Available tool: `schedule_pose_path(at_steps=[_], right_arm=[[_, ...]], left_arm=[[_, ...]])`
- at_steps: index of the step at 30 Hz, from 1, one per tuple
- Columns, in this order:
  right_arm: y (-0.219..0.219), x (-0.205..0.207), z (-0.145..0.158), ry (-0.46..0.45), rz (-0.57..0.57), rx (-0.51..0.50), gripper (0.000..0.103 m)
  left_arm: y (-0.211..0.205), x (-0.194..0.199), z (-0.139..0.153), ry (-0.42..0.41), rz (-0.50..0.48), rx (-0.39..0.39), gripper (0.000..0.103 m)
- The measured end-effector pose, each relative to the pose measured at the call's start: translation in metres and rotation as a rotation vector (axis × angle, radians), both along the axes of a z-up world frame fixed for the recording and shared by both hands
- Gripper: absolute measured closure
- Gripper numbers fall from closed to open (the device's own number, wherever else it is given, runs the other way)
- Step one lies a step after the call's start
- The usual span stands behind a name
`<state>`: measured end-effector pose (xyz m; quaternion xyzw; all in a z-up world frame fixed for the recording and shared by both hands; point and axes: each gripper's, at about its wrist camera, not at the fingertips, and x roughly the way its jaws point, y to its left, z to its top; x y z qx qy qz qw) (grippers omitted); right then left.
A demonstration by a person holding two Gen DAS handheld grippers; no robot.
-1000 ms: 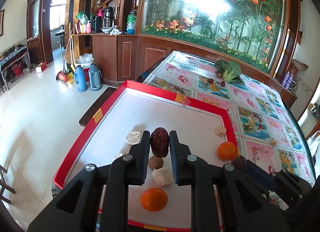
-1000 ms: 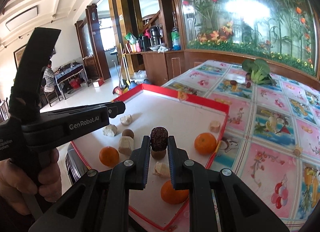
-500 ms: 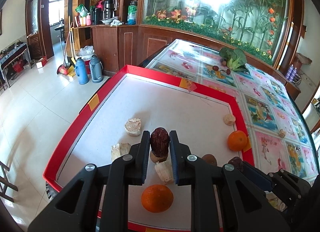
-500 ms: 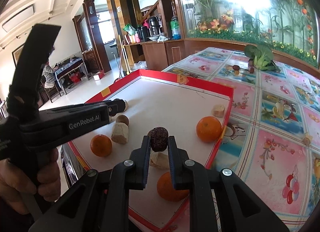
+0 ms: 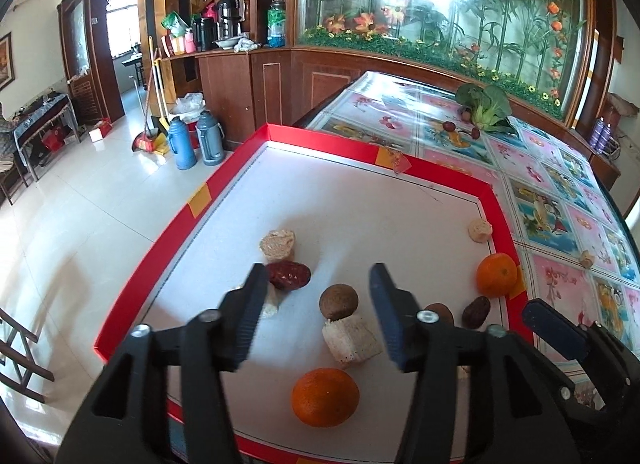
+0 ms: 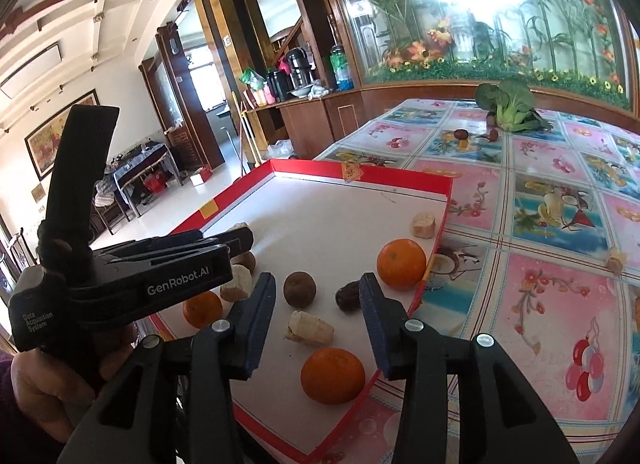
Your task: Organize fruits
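A red-rimmed white tray [image 5: 280,132] holds the fruit. My left gripper [image 5: 316,304] is open and empty; a red date [image 5: 289,275] lies by its left finger, on a pale chunk. A brown round fruit [image 5: 338,301] and a pale chunk [image 5: 352,338] sit between its fingers, an orange [image 5: 325,392] nearer. My right gripper [image 6: 318,308] is open and empty over the tray [image 6: 360,176]; a dark date [image 6: 349,296] lies by its right finger, with a brown fruit [image 6: 299,289], a banana piece [image 6: 309,329] and oranges [image 6: 333,375] [image 6: 401,264] around.
The tray sits on a table with a fruit-print cloth [image 6: 552,200]. A green vegetable [image 6: 510,106] and small dark fruits lie far back. A pale chunk [image 6: 423,225] rests at the tray's right rim. The left gripper's body [image 6: 120,276] crosses the right wrist view. The floor drops off left.
Both grippers opened and let go of their dates. The left one's date now lies by its left finger, the right one's by its right finger, both on the tray.
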<state>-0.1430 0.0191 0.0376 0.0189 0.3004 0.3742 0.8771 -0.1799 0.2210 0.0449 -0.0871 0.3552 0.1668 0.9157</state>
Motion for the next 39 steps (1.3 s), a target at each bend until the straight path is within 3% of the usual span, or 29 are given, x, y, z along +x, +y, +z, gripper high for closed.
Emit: schedule_pose_path(at_steps=[3, 11, 16, 21, 28, 39], right_arm=[[-0.004, 0.001, 0.001, -0.005, -0.007, 0.011, 0.059], [-0.017, 0.001, 0.004, -0.017, -0.049, 0.034, 0.058], [-0.025, -0.003, 0.007, -0.052, -0.071, 0.027, 0.057], [-0.040, -0.020, 0.018, -0.167, -0.116, 0.003, 0.055], [-0.060, -0.036, 0.044, -0.262, -0.152, 0.061, 0.042], [-0.053, -0.057, 0.055, -0.354, -0.115, 0.052, 0.038]], left_arm=[[-0.001, -0.003, 0.006, -0.013, 0.022, 0.025, 0.025], [-0.003, -0.017, 0.025, -0.071, 0.060, 0.071, 0.001], [-0.008, -0.026, 0.038, -0.096, 0.089, 0.117, 0.000], [-0.013, -0.036, 0.048, -0.117, 0.105, 0.137, 0.000], [-0.024, -0.050, 0.059, -0.145, 0.119, 0.177, 0.000], [-0.036, -0.074, 0.072, -0.188, 0.119, 0.231, 0.000]])
